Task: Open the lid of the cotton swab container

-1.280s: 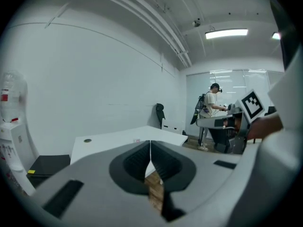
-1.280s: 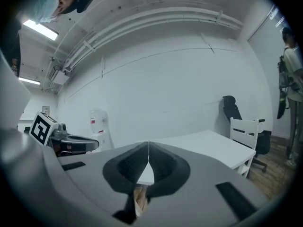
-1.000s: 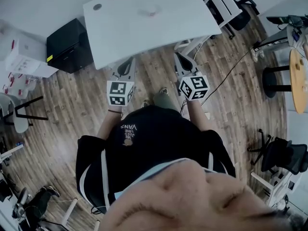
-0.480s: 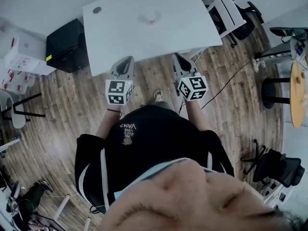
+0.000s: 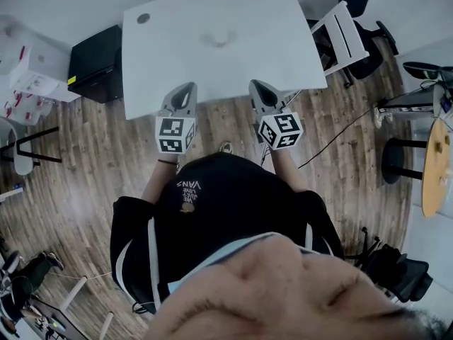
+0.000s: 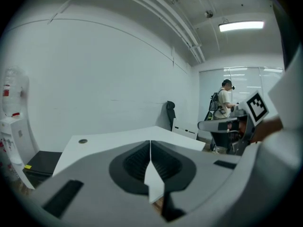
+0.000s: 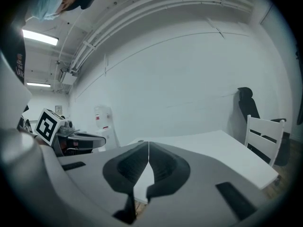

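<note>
A small pale object [image 5: 218,39], blurred, sits on the white table [image 5: 177,62] toward its far middle; it looks like the cotton swab container, and no detail of its lid shows. My left gripper [image 5: 185,92] hangs at the table's near edge, jaws shut and holding nothing. My right gripper [image 5: 255,88] is level with it to the right, also shut and holding nothing. In the left gripper view the shut jaws [image 6: 150,144] point over the tabletop [image 6: 109,138]. The right gripper view shows the same [image 7: 148,144]. In both gripper views the container is hidden.
A black cabinet [image 5: 99,66] stands left of the table, with white boxes [image 5: 28,76] beyond it. A white chair [image 5: 340,34] and a dark office chair sit at the table's right. A round wooden table [image 5: 435,168] is far right. Another person [image 6: 226,98] stands in the distance.
The table has slid closer and lower in the head view. Both grippers' tips now reach its near edge. Their jaws have stayed shut.
</note>
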Motion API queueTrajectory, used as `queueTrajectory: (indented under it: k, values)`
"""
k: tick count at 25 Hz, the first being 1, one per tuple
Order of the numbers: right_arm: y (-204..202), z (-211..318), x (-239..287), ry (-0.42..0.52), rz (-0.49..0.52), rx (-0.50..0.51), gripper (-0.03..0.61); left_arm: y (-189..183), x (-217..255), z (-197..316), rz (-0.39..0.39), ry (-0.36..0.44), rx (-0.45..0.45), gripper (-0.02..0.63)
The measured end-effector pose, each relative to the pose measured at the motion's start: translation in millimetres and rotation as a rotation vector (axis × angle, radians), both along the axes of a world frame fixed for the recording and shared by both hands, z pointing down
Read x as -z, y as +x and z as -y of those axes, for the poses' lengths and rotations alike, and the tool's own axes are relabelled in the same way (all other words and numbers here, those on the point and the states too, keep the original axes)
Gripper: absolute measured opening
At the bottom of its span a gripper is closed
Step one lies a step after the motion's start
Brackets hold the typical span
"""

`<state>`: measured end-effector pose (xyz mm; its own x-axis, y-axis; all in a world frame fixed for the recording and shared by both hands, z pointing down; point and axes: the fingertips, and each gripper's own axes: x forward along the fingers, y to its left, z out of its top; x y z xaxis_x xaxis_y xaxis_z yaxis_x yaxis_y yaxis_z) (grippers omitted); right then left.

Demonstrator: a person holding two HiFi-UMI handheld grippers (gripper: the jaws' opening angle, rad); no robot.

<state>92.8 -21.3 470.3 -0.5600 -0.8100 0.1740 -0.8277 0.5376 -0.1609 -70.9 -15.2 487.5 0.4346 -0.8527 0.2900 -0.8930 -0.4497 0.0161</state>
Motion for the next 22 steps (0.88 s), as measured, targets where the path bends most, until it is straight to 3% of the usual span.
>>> queueTrajectory:
  k: [11, 22]
  values:
    - [13, 40, -13, -0.024, 0.017, 0.057, 0.014, 8, -13, 27, 0.007, -0.031, 0.075, 0.02]
    - [3, 92, -13, -0.031, 0.003, 0.026, 0.014, 9, -14, 93, 0.001, -0.033, 0.016, 0.02]
